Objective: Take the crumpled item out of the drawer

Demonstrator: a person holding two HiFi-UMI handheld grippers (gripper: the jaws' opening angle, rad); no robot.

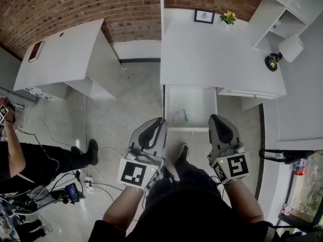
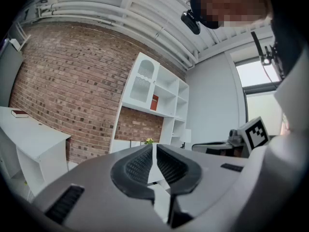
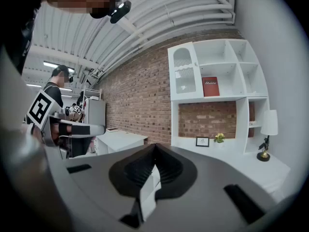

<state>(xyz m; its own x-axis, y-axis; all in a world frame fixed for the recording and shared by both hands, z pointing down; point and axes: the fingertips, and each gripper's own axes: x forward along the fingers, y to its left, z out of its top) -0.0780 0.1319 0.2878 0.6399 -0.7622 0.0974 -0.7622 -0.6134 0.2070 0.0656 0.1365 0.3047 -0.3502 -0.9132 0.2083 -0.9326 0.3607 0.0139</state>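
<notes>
Left edge of the head view: a second person (image 1: 20,160) sits on the floor beside a tangle of cables (image 1: 60,190). Above stands a small white desk (image 1: 65,59) against the brick wall (image 1: 75,4); a red book (image 1: 36,51) lies on its top near the left end.

Left gripper (image 1: 160,120): held low, close to the holder's body, tips pointing toward the drawer. The left gripper view shows both ribbed pads together with nothing between them. The tongs are closed and empty.

Centre: the large white desk (image 1: 212,54) has its drawer (image 1: 197,105) pulled open toward the holder. The crumpled item (image 1: 182,116), pale with a teal part, lies on the drawer floor near the front edge, left of centre. Its exact shape is too small to make out. Both grippers are short of the drawer front and well apart from the item.

Right gripper (image 1: 212,116): held level with the left one, just short of the drawer's front right corner. The right gripper view shows its pads pressed together on nothing.

Right of centre, at the back of the desk: a picture frame (image 1: 204,16) and a yellow flower (image 1: 228,17) stand side by side. Further right: a lamp (image 1: 290,48) and white shelves (image 1: 282,19).
</notes>
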